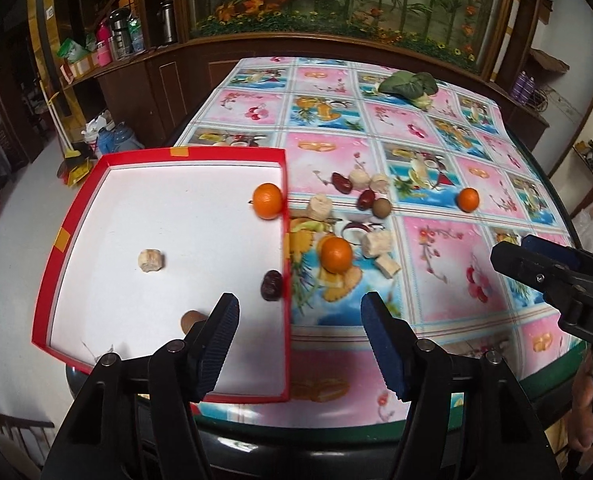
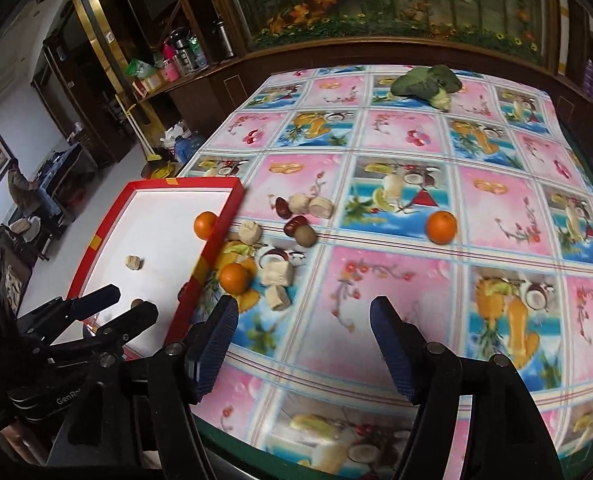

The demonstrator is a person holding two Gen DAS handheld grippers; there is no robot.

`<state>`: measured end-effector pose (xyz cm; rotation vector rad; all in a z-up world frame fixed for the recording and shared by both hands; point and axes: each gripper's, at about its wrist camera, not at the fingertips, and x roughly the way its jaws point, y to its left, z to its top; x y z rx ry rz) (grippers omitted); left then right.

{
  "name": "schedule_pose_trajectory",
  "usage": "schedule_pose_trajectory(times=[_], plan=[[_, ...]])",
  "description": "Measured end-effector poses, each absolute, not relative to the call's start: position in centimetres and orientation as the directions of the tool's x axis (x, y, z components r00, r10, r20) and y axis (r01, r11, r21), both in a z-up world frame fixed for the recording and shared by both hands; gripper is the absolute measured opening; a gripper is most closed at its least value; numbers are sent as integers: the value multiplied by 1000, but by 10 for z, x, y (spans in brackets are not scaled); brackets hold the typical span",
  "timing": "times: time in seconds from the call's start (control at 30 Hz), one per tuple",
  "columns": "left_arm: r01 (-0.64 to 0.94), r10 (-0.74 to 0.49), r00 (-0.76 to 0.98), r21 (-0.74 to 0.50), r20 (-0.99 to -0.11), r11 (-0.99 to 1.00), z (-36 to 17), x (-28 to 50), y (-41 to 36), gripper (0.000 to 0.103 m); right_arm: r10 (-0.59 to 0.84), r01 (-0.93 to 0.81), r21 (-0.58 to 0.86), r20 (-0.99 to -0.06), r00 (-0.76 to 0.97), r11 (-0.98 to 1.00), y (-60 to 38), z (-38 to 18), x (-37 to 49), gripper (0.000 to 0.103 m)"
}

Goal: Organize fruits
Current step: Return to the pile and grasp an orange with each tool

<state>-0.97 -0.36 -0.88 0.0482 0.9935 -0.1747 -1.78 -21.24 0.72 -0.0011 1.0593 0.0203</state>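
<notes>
A red tray (image 1: 192, 155) with a white floor sits at the table's left front corner. It holds an orange (image 1: 268, 200), a pale chunk (image 1: 151, 260), a dark date (image 1: 271, 285) and a brown longan (image 1: 190, 320). Just right of it on the cloth lie a second orange (image 1: 336, 255), several pale chunks, dates and a longan (image 1: 382, 207). A third orange (image 2: 441, 227) lies farther right. My left gripper (image 1: 299, 302) hangs open and empty above the tray's right wall. My right gripper (image 2: 304, 306) is open and empty above the cloth, near the second orange (image 2: 235, 278).
A leafy green vegetable (image 1: 408, 82) lies at the table's far side. The fruit-patterned cloth (image 2: 396, 280) covers the table, whose dark edge runs along the front. Wooden cabinets and shelves stand behind and to the left.
</notes>
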Motion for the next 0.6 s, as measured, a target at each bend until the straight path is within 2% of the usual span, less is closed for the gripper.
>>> schedule_pose_trajectory(times=[0.23, 0.6], plan=[[192, -128, 516, -32, -847, 981, -6, -10, -21, 61, 36, -1, 41, -866, 498, 999, -229, 14, -31, 70], [218, -141, 431, -49, -891, 975, -36, 42, -38, 47, 26, 40, 50, -879, 477, 998, -257, 7, -13, 65]])
